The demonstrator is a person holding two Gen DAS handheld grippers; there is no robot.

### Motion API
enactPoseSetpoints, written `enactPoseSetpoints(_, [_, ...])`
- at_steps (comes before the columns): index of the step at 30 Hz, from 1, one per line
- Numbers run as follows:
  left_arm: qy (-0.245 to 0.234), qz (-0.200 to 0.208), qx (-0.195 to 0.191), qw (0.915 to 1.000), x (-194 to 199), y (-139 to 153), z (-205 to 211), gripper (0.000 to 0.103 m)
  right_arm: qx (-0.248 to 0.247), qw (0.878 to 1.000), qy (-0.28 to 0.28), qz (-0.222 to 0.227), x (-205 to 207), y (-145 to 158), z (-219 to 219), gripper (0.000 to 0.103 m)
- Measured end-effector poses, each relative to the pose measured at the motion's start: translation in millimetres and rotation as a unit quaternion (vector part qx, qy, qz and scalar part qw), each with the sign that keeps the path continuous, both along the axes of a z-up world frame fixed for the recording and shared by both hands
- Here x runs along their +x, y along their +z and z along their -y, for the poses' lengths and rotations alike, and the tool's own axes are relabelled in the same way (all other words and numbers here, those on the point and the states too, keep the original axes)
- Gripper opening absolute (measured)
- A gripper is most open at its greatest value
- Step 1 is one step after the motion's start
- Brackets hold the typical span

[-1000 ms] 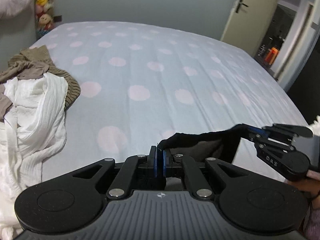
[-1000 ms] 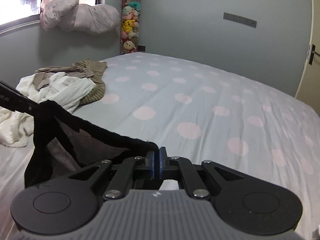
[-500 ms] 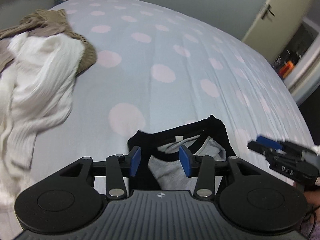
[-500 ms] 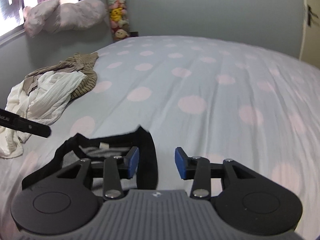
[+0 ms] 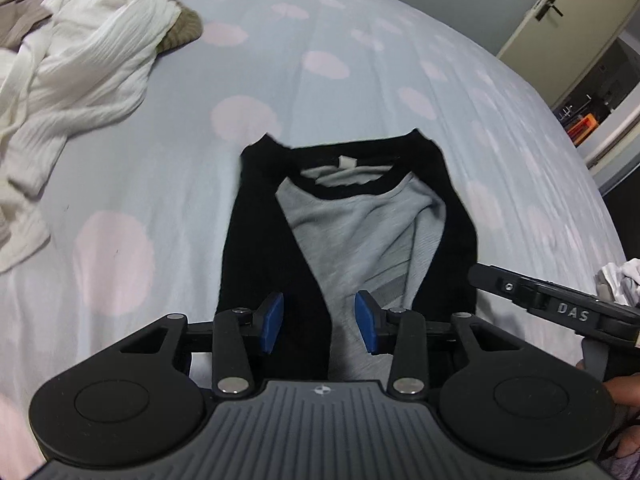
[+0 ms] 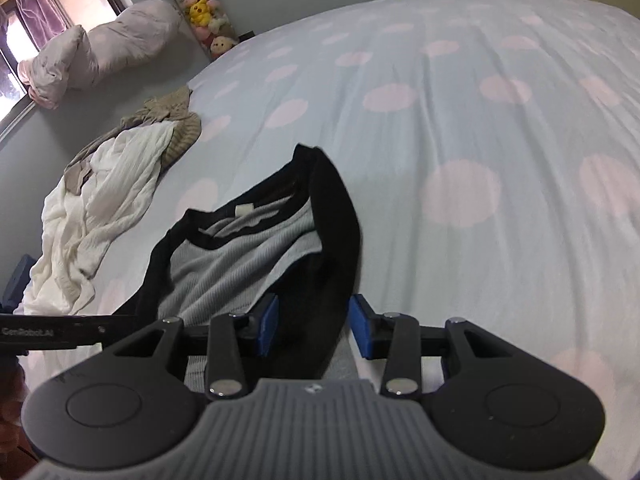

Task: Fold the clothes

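A grey shirt with black sleeves and black collar (image 5: 360, 232) lies on the dotted bed sheet (image 5: 360, 60), neck pointing away from me. It also shows in the right wrist view (image 6: 240, 252). My left gripper (image 5: 320, 328) is open and empty, just above the shirt's left sleeve and grey body. My right gripper (image 6: 314, 330) is open and empty above the shirt's right black sleeve. The right gripper's body shows at the right edge of the left wrist view (image 5: 560, 308).
A pile of white and brown clothes (image 5: 80, 52) lies on the bed to the left, also in the right wrist view (image 6: 112, 192). A pillow (image 6: 96, 48) and stuffed toys (image 6: 200, 8) sit by the far wall. A door (image 5: 560, 12) is at the far right.
Both grippers were shut on the shirt's shoulders, holding it up. They laid it on the bed, opened and let go, and have drawn back over the shirt.
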State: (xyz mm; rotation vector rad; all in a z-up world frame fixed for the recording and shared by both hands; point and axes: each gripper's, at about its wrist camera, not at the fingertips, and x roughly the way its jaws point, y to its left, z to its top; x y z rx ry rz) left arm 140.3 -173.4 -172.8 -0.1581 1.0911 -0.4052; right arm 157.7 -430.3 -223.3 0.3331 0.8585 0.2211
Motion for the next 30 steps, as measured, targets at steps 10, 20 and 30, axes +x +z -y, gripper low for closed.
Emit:
enactPoseSetpoints(10, [-0.02, 0.025, 0.067, 0.9973, -4.2, -19.5, 13.1, 0.028, 0.013, 1.0, 0.016, -0.013, 4.3, -10.8, -5.4, 0.005])
enactPoseSetpoints(20, [0.06, 0.045, -0.002, 0.9972, -12.2, 9.8, -25.8, 0.004, -0.005, 0.997, -0.075, 0.026, -8.3, 5.0, 18.3, 0.005])
enactPoseSetpoints(30, [0.15, 0.06, -0.048, 0.9857, -8.6, 44.7, -79.5, 0.003, -0.015, 0.988, -0.141, 0.068, -11.6, 56.6, 73.0, 0.0])
